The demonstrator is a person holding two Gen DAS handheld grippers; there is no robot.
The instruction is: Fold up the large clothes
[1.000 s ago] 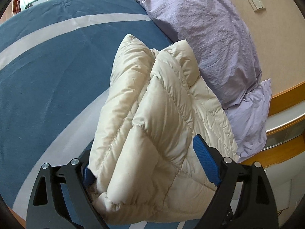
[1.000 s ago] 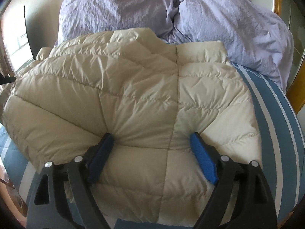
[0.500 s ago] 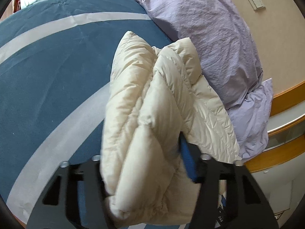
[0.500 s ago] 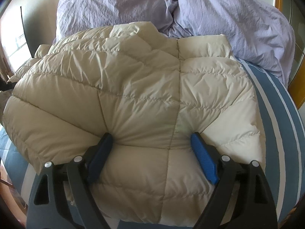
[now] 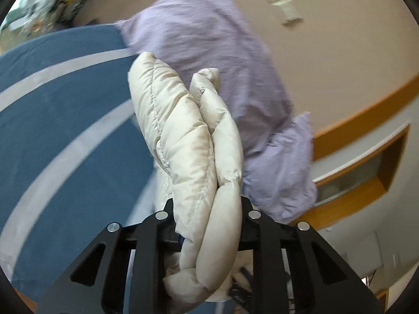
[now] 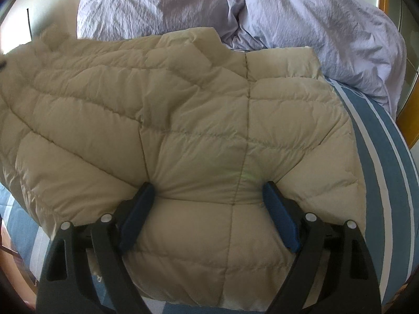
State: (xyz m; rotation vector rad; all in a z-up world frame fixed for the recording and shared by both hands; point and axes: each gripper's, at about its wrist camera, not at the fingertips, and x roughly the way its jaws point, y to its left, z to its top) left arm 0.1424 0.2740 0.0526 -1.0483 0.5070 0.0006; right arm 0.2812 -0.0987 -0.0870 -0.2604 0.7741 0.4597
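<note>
A cream quilted puffer jacket (image 6: 199, 120) lies folded on a blue bed with white stripes (image 6: 385, 157). My left gripper (image 5: 207, 225) is shut on a thick bunched edge of the jacket (image 5: 183, 136) and holds it lifted off the bed, the pads hidden in the fabric. My right gripper (image 6: 209, 201) is open, its blue pads (image 6: 280, 219) pressed down into the near edge of the jacket on either side of a puffy panel.
Lilac pillows (image 6: 301, 18) lie against the wall at the head of the bed, also seen in the left wrist view (image 5: 222, 52). A wooden headboard ledge (image 5: 366, 120) and wall sockets (image 5: 280, 2) lie to the right. The striped blue bed cover (image 5: 57, 110) spreads left.
My left gripper has closed on the jacket's edge, squeezing it into a narrow roll, and lifted it. My right gripper stays open and has hardly moved.
</note>
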